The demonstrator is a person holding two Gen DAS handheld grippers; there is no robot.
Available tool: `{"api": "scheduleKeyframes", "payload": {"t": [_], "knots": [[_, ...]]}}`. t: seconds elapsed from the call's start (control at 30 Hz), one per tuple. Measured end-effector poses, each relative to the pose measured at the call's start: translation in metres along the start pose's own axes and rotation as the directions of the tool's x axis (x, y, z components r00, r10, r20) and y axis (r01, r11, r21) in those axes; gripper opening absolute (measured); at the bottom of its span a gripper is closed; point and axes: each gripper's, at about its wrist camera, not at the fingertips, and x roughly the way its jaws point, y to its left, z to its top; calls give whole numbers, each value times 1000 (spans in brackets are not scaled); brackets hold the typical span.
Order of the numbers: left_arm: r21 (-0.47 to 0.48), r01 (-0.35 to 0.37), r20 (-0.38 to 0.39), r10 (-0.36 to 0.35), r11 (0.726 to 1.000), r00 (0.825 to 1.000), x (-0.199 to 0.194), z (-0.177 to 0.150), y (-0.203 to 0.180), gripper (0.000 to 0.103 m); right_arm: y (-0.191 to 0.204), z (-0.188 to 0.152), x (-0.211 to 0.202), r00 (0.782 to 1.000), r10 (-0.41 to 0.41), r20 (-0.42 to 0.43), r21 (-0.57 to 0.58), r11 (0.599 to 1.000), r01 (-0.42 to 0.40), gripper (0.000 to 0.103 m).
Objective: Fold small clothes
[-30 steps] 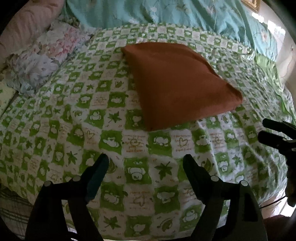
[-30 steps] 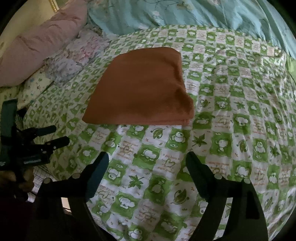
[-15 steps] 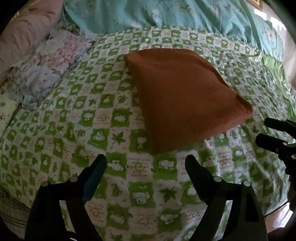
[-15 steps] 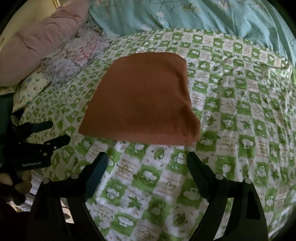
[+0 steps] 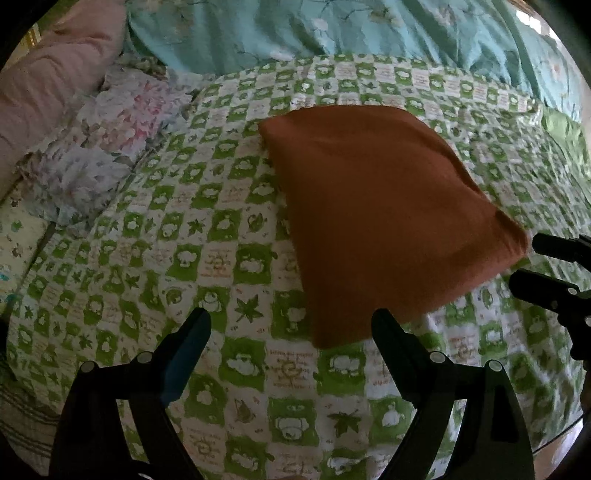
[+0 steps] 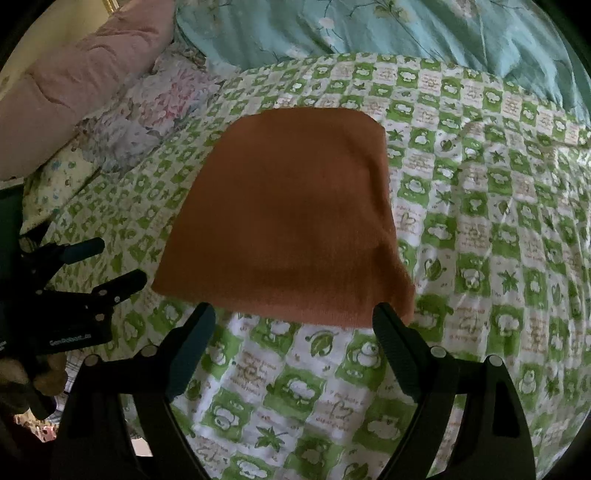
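Your left gripper has released jaws; the orange cloth lies at one o'clock on the bed. Your right gripper gapes too, cloth edge at twelve.

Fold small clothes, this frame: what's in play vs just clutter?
In play:
orange cloth, already folded flat
left tool, open, empty
right tool, open, empty

Clutter:
green checked sheet
teal quilt
pink pillow
floral fabric pile
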Motion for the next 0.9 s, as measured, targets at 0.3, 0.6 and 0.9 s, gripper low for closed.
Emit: {"api": "scheduleKeyframes", "payload": {"t": [0.3, 0.6, 0.9], "knots": [[6, 3, 14, -4, 1000, 1000, 3, 12, -8, 89, -8, 11, 4, 1000, 20, -11, 7, 1000, -20, 87], [-4, 7, 4, -7, 1000, 1000, 10, 20, -9, 90, -12, 17, 4, 1000, 25, -11, 13, 1000, -25, 87], [-17, 11, 0, -11, 1000, 1000, 16, 28, -7, 91, -12, 29, 11, 999, 30, -13, 7, 1000, -30, 87]]}}
